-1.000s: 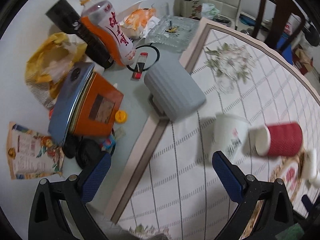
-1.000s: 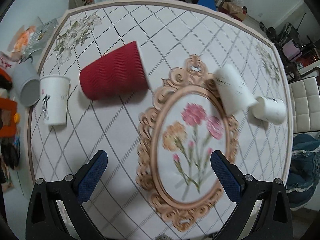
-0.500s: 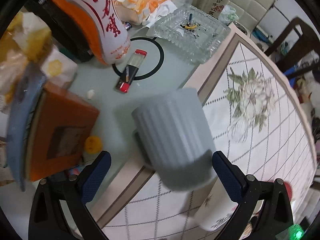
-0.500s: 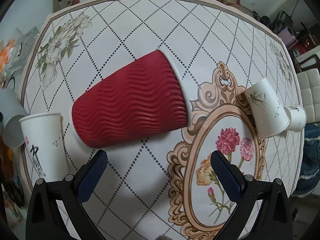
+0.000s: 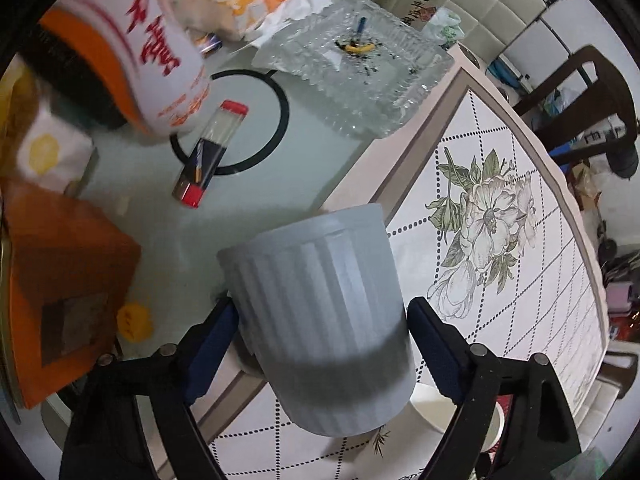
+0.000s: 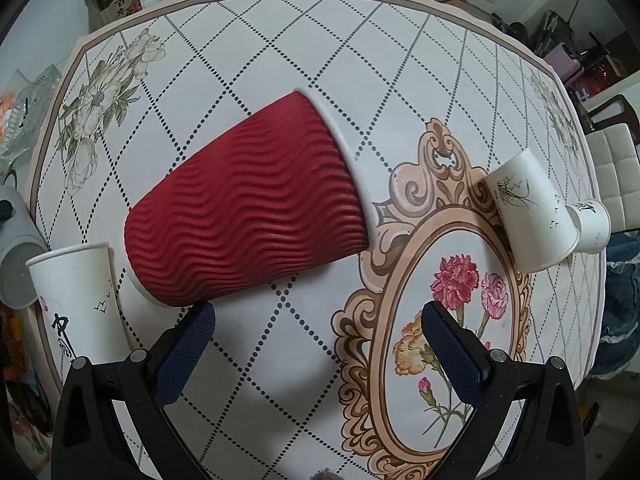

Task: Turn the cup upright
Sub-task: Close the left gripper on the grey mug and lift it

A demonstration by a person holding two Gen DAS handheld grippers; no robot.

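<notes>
Right now the left gripper brackets the ribbed grey cup, one blue pad against the wall at about 9 o'clock and the other just beside it at 3 o'clock. Whether the jaws have actually clamped cannot be told; the right-hand pad shows a sliver of gap. The cup lies on its side across the edge of the patterned mat, closed base pointing away toward 12 o'clock, so a side grip on the barrel looks meant to let the wrist swing it upright. Beyond it, at 11 o'clock, lie a lighter and a glass ashtray.

The right gripper hangs spread wide and empty over the mat, with the red corrugated cup on its side toward 11 o'clock, rim pointing to 2 o'clock. A white paper cup stands upright at 9 o'clock, and two more white cups lie tipped at 2 o'clock. That arm seems lined up for the red one next.
</notes>
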